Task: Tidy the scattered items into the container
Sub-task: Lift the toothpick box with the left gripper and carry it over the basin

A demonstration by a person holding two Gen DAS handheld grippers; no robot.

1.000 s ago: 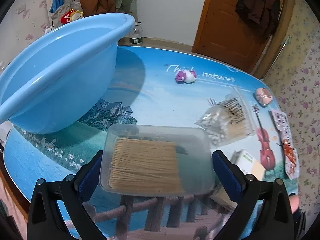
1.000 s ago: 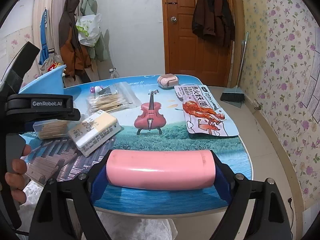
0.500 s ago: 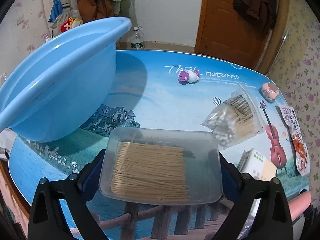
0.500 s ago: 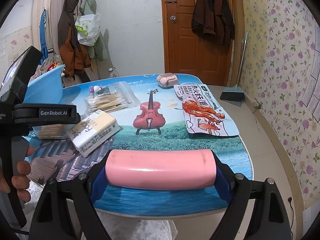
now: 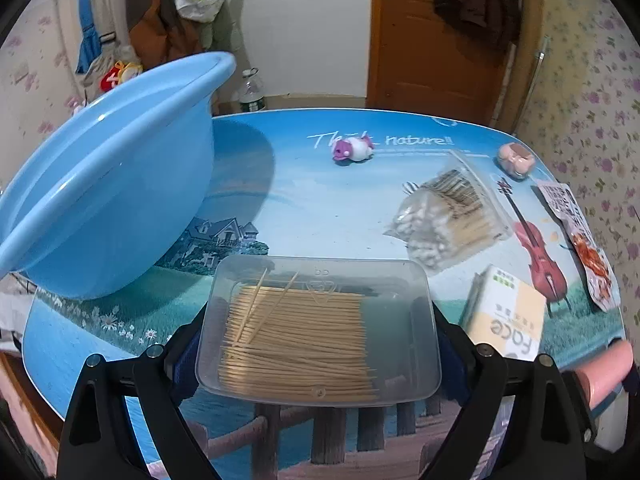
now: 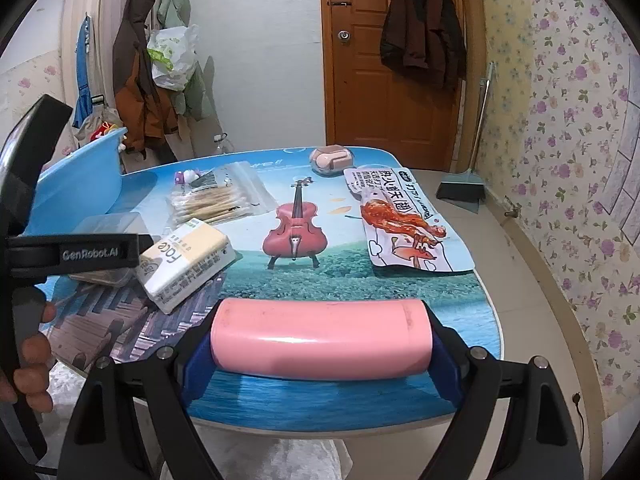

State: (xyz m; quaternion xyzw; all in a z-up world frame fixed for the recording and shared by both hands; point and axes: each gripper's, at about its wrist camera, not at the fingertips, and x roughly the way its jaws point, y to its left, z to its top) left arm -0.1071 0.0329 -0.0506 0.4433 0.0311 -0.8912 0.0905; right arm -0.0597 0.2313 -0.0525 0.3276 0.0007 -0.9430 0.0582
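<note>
A clear plastic box of toothpicks [image 5: 396,320] lies crosswise between the fingers of my left gripper [image 5: 316,344]. The jaws are closing and both blue pads touch the box's short ends. The big light-blue basin [image 5: 100,200] stands tilted at the left, just beyond the box, and its rim also shows in the right wrist view [image 6: 80,192]. My right gripper [image 6: 320,344] is shut on a pink cylinder [image 6: 320,332], held lengthwise over the table's front edge. The cylinder's end shows at the lower right of the left wrist view [image 5: 604,372].
On the picture-printed table [image 6: 360,280] lie a tissue pack [image 5: 508,320], a bag of cotton swabs [image 5: 448,216], a small purple toy [image 5: 352,150], a pink case [image 5: 516,160] and a snack packet [image 6: 400,220]. A hand [image 6: 32,360] holds the left gripper's handle.
The left jaws have drawn in from a clear gap until the pads meet the toothpick box. The left view has rolled slightly. The right gripper and its pink cylinder have not moved.
</note>
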